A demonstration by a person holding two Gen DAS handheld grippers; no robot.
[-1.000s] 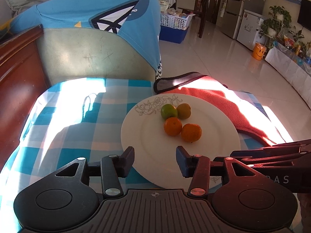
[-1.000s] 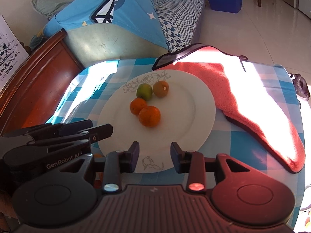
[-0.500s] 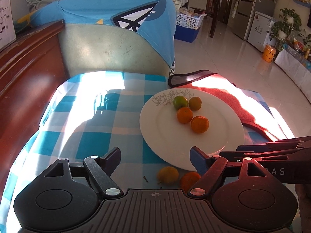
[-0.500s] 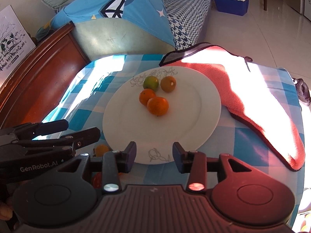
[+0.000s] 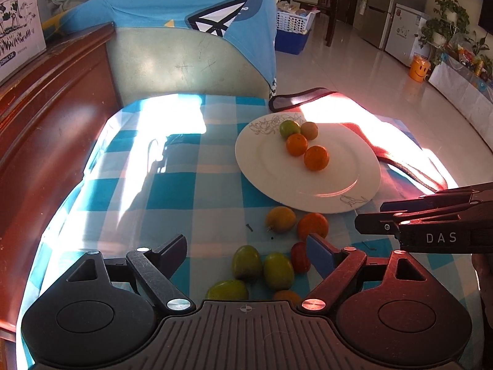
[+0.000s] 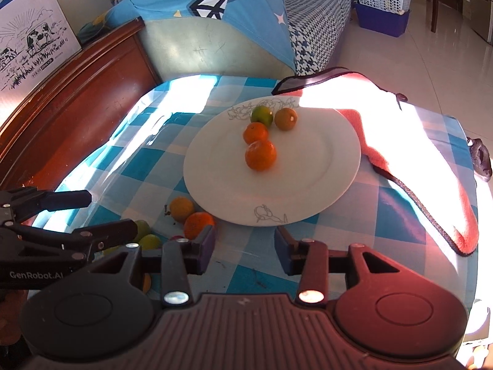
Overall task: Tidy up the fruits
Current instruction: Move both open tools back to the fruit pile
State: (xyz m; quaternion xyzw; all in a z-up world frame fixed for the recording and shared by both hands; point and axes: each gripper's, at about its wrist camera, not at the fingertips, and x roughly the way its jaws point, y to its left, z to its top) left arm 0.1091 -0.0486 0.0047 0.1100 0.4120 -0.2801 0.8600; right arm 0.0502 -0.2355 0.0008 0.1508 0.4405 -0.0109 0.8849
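Left gripper (image 5: 246,251) spread wide, empty, above loose fruits (image 5: 265,265) on desk (image 5: 172,191) near plate (image 5: 363,166). Right gripper (image 6: 245,245) parted, empty. Likely light, round, smooth-skinned, prone to rolling; best pinched across widest middle, gently against bruising.

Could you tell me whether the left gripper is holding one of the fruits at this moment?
No, the left gripper is open and empty above loose fruits on the blue checked tablecloth.
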